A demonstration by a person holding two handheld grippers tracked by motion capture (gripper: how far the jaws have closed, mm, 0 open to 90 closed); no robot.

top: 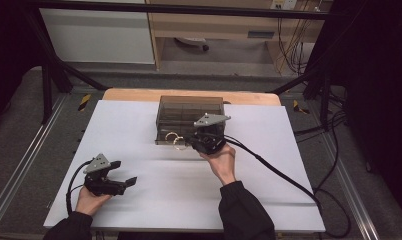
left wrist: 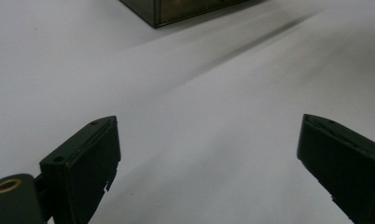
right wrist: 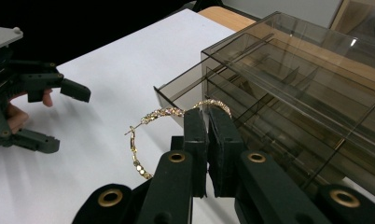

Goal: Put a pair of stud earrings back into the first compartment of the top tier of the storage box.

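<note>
Nearest, at seven o'clock on the white table [top: 139, 200], the left gripper [top: 120, 173] rests idle, jaws spread wide with nothing between them. Toward the centre, the right gripper [right wrist: 208, 122] has its jaws pressed together on a gold hoop earring [right wrist: 143, 135], which hangs just outside the open drawer [right wrist: 176, 95] of the smoked acrylic organizer [top: 191, 119] at twelve o'clock. The step looks like stowing the hoop: carry it level over the drawer's rim, lower it into one compartment, then release without snagging the dividers.
</note>
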